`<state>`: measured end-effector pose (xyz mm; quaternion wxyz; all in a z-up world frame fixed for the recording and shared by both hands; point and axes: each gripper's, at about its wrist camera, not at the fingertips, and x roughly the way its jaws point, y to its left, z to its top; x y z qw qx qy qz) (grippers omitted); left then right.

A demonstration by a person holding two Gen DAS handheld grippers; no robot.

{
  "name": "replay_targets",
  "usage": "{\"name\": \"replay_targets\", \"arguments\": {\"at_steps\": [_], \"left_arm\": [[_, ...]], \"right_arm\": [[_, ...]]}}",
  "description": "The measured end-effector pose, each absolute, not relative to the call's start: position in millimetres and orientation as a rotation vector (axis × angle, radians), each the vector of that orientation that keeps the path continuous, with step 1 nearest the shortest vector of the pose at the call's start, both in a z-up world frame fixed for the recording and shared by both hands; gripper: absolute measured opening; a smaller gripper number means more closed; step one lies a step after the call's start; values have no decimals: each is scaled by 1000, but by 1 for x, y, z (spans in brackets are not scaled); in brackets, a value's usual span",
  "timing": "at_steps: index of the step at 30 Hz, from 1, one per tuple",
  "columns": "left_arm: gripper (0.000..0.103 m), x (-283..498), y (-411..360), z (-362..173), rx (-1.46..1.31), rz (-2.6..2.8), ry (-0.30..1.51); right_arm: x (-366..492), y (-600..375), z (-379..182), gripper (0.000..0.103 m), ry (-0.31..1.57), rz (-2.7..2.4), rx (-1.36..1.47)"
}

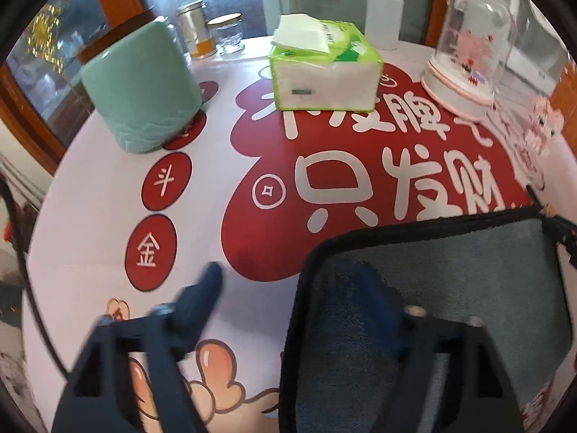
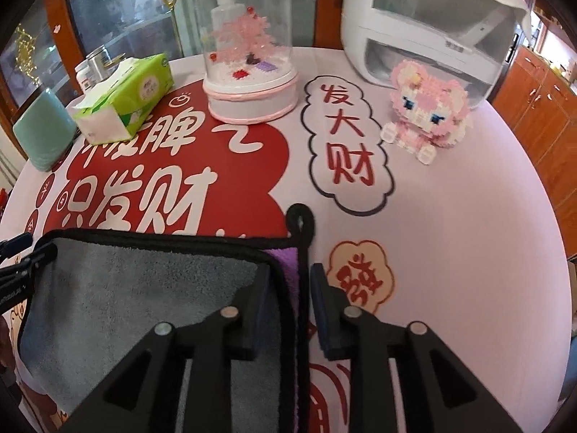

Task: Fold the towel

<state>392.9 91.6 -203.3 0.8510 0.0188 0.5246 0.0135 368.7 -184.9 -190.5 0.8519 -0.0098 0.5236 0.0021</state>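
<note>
The towel [image 1: 450, 281] is grey on top with a black hem and lies folded on the table; a purple underside [image 2: 286, 263] shows at its right edge, and a black hanging loop [image 2: 301, 218] sticks out at the far right corner. My left gripper [image 1: 292, 281] is open: its left finger rests over the bare tablecloth, its right finger [image 1: 375, 299] over the towel's left part. My right gripper [image 2: 288, 285] is open and straddles the towel's right hem, left finger over the towel, right finger [image 2: 324, 299] over the cloth. The left gripper also shows in the right wrist view [image 2: 18, 259], at the towel's left edge.
A round table with a red and white printed cloth [image 1: 108, 166]. Behind the towel stand a green tissue box [image 1: 324, 72], a mint green roll [image 1: 144, 86], a glass dome ornament [image 2: 249, 43], a pink brick doll [image 2: 429, 112], a white appliance [image 2: 432, 21], jars [image 1: 209, 32] and a squeeze bottle [image 1: 384, 11].
</note>
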Motion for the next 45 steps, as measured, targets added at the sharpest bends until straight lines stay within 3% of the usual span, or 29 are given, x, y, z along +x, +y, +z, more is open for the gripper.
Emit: {"name": "replay_targets", "arguments": {"at_steps": [8, 13, 17, 45], "left_arm": [[102, 376, 88, -197, 30, 27, 1104], [103, 357, 84, -188, 12, 22, 1107], [102, 338, 80, -177, -10, 9, 1097], [102, 156, 47, -96, -20, -80, 1029]], "right_arm": [[347, -188, -175, 24, 1095, 18, 5], [327, -188, -166, 26, 1096, 36, 48], [308, -184, -160, 33, 1088, 44, 59], [142, -154, -96, 33, 1067, 134, 71]]}}
